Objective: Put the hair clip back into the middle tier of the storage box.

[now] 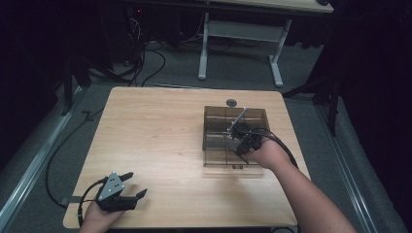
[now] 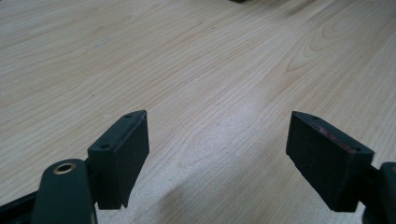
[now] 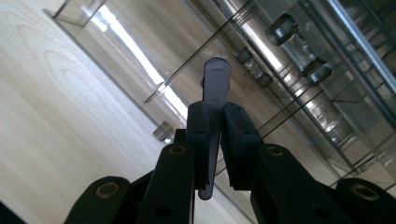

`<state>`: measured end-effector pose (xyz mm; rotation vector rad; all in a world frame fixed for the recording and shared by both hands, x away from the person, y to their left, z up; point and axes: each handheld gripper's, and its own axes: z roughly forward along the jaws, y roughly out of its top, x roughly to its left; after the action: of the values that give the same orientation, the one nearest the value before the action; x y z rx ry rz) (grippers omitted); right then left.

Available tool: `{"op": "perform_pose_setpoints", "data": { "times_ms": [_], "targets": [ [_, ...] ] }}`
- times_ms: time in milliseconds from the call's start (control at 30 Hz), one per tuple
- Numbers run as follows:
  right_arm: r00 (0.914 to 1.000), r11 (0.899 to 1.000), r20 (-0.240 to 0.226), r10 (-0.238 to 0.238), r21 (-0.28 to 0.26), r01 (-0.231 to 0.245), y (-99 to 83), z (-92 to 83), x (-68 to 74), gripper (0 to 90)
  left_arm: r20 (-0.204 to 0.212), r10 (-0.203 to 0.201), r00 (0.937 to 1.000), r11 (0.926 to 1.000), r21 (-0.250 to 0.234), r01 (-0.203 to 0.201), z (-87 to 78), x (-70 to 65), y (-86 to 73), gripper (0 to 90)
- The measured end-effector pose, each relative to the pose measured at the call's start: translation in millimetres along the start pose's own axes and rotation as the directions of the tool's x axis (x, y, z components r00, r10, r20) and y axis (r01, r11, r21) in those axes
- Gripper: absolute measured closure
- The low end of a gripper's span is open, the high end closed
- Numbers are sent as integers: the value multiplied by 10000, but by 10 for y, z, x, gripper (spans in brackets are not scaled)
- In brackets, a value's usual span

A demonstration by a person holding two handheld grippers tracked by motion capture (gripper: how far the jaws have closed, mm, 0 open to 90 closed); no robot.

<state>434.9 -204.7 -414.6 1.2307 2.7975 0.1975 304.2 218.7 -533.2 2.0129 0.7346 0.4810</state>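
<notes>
A smoky clear compartment box (image 1: 214, 109) stands on the right half of the wooden table (image 1: 150, 131). Over its middle, my right gripper (image 1: 236, 131) is shut on a thin flat grey strip (image 1: 240, 118) that slants up toward the far side. In the right gripper view, the strip (image 3: 216, 81) with its rounded tip sticks out between the pads of the right gripper (image 3: 215, 114), above the box's clear dividers (image 3: 196, 58). My left gripper (image 1: 137, 184) rests near the table's front left corner. In its own view, the left gripper (image 2: 217, 140) stands open over bare wood with nothing between its fingers.
Small clear cylinders with metal ends (image 3: 283, 28) lie in the box's far compartments. A dark round disc (image 1: 231, 102) sits on the table behind the box. Beyond the table are a white desk frame (image 1: 204, 48) and cables on the floor (image 1: 145, 63).
</notes>
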Motion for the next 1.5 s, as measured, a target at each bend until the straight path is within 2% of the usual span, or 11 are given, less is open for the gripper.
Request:
{"op": "perform_pose_setpoints", "data": {
  "times_ms": [400, 433, 500, 567, 600, 700, 1067, 1500],
  "targets": [
    [9999, 10000, 126, 49, 71, -50, 69, 155, -45, 819, 26, 13, 10000, 10000, 11, -13, 4, -1, 1, 218],
    [9997, 9998, 145, -217, -20, 218, 72, 171, -62, 818, 42, 18, 10000, 10000, 33, -18, 3, 0, 1, 218],
    [9999, 10000, 153, 31, 52, -32, 72, 177, -51, 818, 42, 15, 10000, 10000, 37, -15, 3, 0, 2, 218],
    [9999, 10000, 144, -45, 22, 45, 70, 191, -61, 818, 44, 7, 10000, 10000, 41, -7, 3, 0, 2, 217],
    [9995, 9996, 165, -271, -18, 271, 70, 203, -73, 818, 49, 4, 10000, 10000, 45, -5, 4, 0, 2, 218],
    [9993, 9994, 161, -334, -47, 335, 63, 212, -79, 818, 45, -4, 10000, 10000, 25, 3, 7, 0, 1, 218],
    [9987, 9990, 254, -438, 95, 436, 61, 245, -13, 818, 77, 12, 10000, 10000, 61, -12, 7, 1, 3, 218],
    [9987, 9988, 240, -460, 196, 455, 48, 397, -22, 816, 88, 30, 10000, 10000, 63, -30, 6, 1, 3, 218]
  ]
}}
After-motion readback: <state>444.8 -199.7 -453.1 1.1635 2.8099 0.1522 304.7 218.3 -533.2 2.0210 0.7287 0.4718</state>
